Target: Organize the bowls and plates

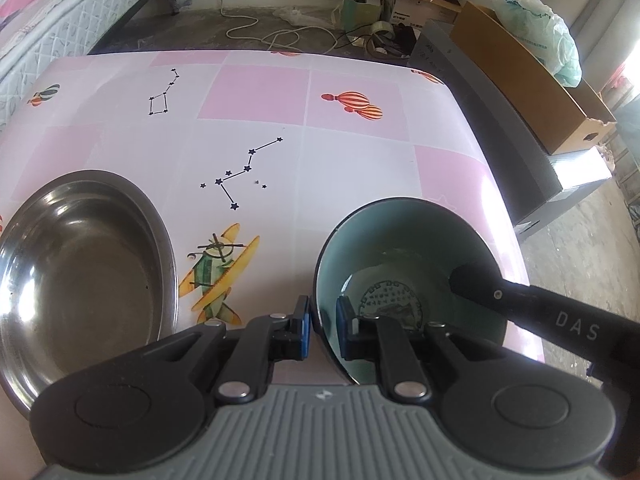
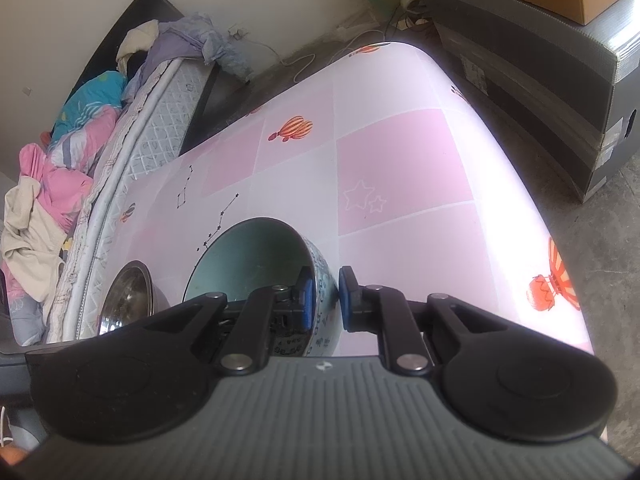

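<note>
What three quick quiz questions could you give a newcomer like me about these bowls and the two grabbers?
1. True or false: both grippers are clamped on the same bowl.
2. Which dish stands untouched on the table? A. the steel basin B. the teal ceramic bowl C. a flat white plate
3. Fill in: each gripper pinches the bowl by its ____.

Key
1. True. The left gripper and the right gripper are each shut on the rim of the teal ceramic bowl, on opposite sides.
2. A. The steel basin sits apart on the pink checked table, beside the bowl.
3. Rim: one finger inside, one outside the wall.
</note>
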`<action>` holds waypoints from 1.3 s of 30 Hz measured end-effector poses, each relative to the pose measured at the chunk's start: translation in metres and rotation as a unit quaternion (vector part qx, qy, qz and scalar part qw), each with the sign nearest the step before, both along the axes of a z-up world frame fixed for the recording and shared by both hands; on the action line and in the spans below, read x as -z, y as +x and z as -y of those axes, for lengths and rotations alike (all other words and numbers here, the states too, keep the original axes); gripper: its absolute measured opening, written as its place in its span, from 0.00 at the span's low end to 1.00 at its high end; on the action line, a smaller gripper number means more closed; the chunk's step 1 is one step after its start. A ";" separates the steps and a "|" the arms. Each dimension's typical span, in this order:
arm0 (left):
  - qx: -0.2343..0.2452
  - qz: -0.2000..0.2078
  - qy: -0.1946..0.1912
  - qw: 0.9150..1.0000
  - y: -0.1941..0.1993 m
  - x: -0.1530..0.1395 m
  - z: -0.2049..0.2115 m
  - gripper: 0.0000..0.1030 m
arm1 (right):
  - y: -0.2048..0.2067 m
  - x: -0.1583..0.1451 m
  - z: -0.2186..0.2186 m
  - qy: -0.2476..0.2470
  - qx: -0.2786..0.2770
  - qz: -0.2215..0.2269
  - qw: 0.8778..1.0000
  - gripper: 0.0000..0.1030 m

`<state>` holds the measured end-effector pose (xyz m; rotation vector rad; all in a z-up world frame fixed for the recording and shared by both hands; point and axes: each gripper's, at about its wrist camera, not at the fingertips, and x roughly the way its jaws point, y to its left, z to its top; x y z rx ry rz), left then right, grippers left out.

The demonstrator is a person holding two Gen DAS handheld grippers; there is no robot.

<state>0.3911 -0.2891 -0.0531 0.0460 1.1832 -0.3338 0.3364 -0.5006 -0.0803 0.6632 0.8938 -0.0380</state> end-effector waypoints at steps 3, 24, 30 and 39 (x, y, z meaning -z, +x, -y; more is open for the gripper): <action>0.005 0.002 0.002 1.000 -0.002 -0.002 0.000 0.14 | 0.001 -0.002 -0.002 -0.008 -0.001 -0.004 1.000 0.11; -0.006 0.002 -0.013 1.000 -0.006 -0.016 -0.011 0.14 | -0.001 -0.022 -0.009 -0.024 -0.006 -0.003 1.000 0.11; -0.010 0.011 -0.022 1.000 -0.009 -0.030 -0.018 0.13 | -0.004 -0.031 -0.011 -0.027 -0.007 0.003 1.000 0.12; -0.027 0.025 -0.036 0.999 -0.013 -0.054 -0.046 0.14 | -0.006 -0.061 -0.028 -0.034 -0.022 0.017 0.999 0.12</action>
